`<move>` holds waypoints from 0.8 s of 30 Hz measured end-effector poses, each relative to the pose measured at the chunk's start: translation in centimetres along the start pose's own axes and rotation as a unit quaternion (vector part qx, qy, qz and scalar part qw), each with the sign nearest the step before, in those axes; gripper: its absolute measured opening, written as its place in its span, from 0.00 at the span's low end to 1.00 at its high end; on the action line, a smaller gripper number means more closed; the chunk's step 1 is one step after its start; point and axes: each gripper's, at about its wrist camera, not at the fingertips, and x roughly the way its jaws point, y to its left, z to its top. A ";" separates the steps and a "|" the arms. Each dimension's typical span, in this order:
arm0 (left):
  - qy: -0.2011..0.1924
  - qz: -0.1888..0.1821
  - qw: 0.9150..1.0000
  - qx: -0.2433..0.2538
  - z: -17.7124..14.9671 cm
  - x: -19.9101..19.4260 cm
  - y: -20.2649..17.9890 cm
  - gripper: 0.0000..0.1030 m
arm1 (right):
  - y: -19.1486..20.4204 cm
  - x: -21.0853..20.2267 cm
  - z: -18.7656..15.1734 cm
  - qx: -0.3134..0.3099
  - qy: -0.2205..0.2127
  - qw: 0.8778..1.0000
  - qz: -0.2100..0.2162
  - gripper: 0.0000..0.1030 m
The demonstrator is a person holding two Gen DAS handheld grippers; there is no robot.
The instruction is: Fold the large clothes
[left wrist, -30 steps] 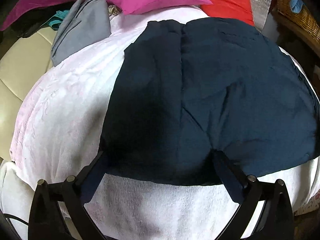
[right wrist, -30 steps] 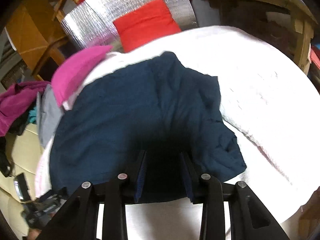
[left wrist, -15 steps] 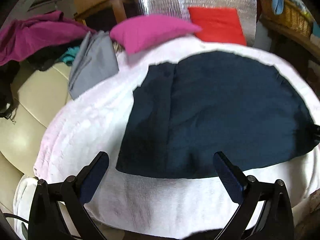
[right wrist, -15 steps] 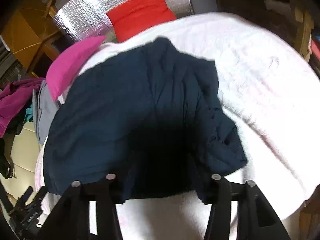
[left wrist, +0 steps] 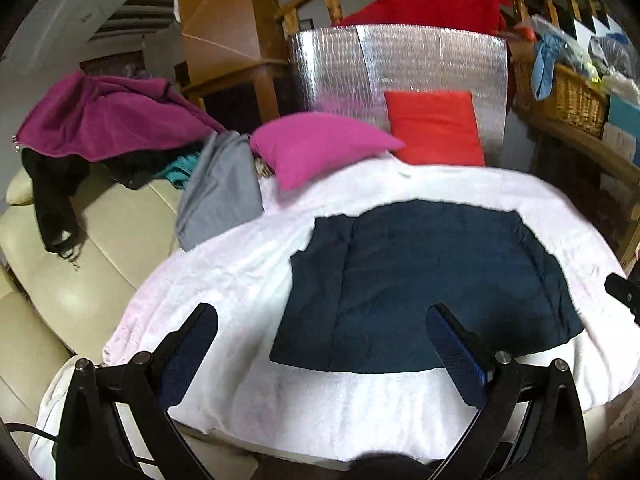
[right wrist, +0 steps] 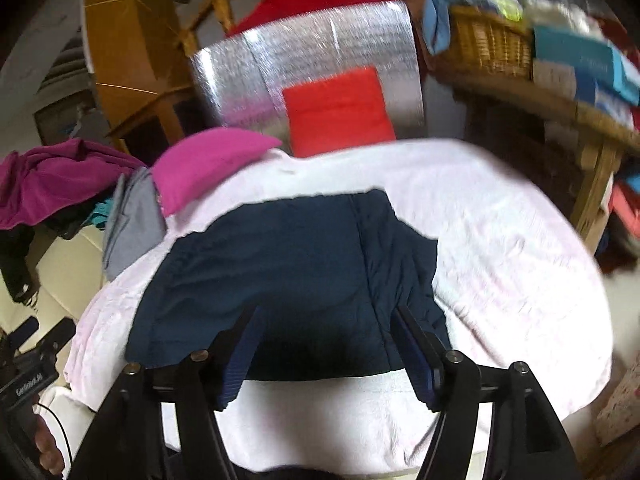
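Jaws on both grippers stand spread with nothing pinched — the left gripper [left wrist: 322,322] hangs wide above the near edge of the navy garment [left wrist: 424,292], and the right gripper [right wrist: 326,320] has just been opening, its pads clear of the cloth. Navy garment lies folded flat on the white blanket [left wrist: 224,280], near its middle. Farther off sit a magenta pillow [left wrist: 320,146] and a red cushion [left wrist: 434,126] — a grey garment [left wrist: 220,192] lies at the left.
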 end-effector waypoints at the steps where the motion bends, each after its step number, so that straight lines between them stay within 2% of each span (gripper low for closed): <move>1: -0.006 -0.001 1.000 -0.002 0.0 -0.7 0.1 1.00 | 0.3 -0.8 -0.1 -0.004 -0.005 1.000 -0.001 0.70; 5: -0.015 -0.001 1.000 -0.003 0.1 -3.2 0.3 1.00 | 1.8 -4.3 -0.7 -0.022 -0.023 0.999 -0.003 0.72; 15: -0.072 0.017 0.997 -0.005 0.0 -11.2 1.0 1.00 | 2.5 -12.9 -1.7 -0.037 -0.082 0.996 -0.023 0.83; 20: -0.101 0.019 0.995 -0.011 -0.3 -15.2 1.7 1.00 | 2.6 -17.1 -2.6 -0.031 -0.104 0.994 -0.024 0.94; 24: -0.123 0.023 0.992 -0.013 -0.6 -18.0 2.5 1.00 | 3.0 -20.0 -3.6 -0.031 -0.119 0.992 -0.032 0.98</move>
